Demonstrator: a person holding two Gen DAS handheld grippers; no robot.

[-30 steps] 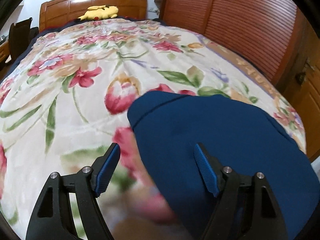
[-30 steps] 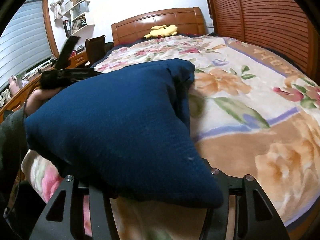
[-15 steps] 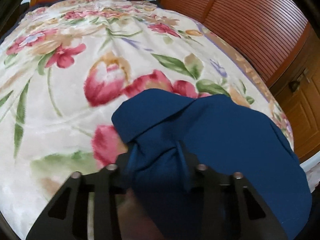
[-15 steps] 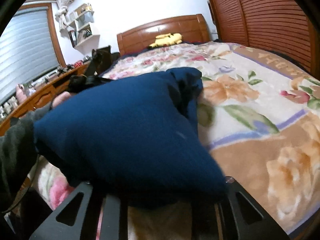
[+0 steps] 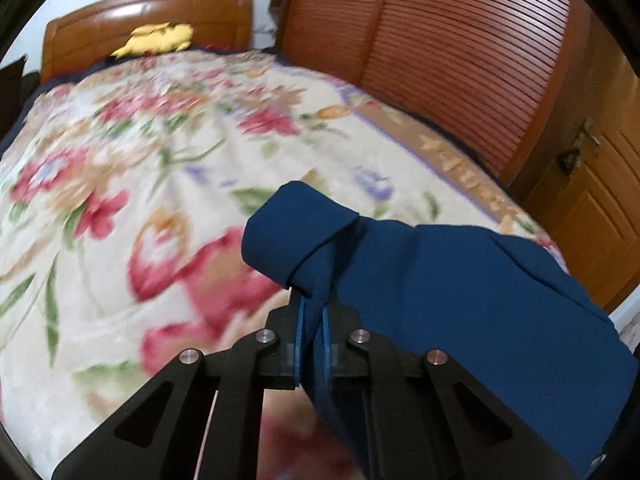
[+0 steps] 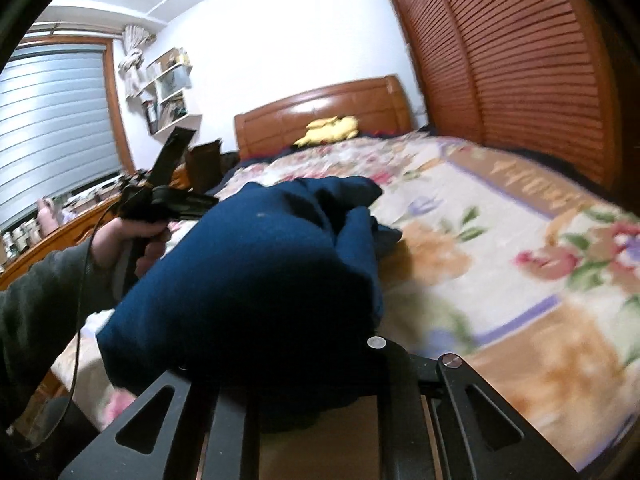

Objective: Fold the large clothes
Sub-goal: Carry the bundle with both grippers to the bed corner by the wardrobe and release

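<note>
A dark blue garment [image 5: 460, 292] is held up over the foot of a bed with a floral blanket [image 5: 132, 168]. My left gripper [image 5: 312, 320] is shut on an edge of the garment, its blue pads pinching the cloth. In the right wrist view the garment [image 6: 256, 280] bunches over my right gripper [image 6: 296, 400] and hides its fingertips; the arms stand close together with cloth between them. The left gripper [image 6: 160, 200] shows there in the person's hand at the garment's far left end.
A wooden headboard [image 5: 152, 20] with a yellow plush toy [image 5: 160, 38] is at the far end. Brown louvred doors [image 5: 460, 64] run along the right side. A window blind [image 6: 52, 128], shelves [image 6: 168, 92] and a cluttered wooden counter [image 6: 60, 228] are on the left.
My left gripper was open beside the garment's edge a second ago; it has closed on the cloth and lifted it. The right gripper has risen too, with the garment bunched over it.
</note>
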